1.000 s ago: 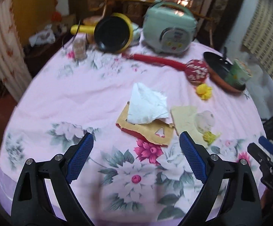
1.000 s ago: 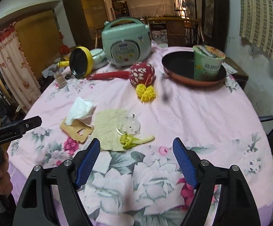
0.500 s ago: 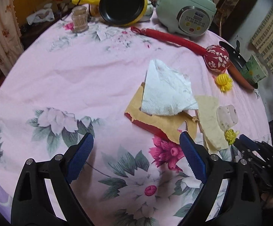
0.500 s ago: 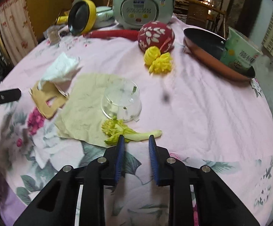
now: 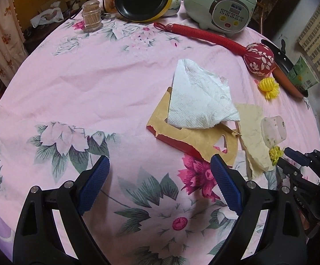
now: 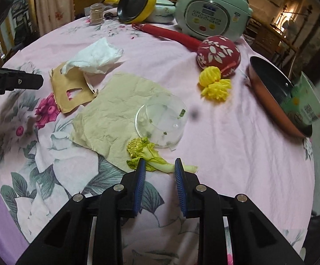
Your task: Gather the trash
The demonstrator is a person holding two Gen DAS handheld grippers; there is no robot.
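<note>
- The stalk (image 6: 157,165) lies flat just in front of the cup (image 6: 162,124), its long axis left-right, leafy head left on the napkin (image 6: 113,112).
- The right gripper (image 6: 160,169) reaches low, jaws narrowed, straddling the stalk; contact unclear.
- The left gripper (image 5: 160,170) hovers left of the cup, wide.

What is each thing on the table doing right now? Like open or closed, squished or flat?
Left tool: open, empty.
Right tool: partly open, around the vegetable scrap.
Clear plastic cup: lying on its side, empty.
White tissue: crumpled, lying on the brown card.
Beige paper: wrinkled, flat.
Rice cooker: lid closed.
</note>
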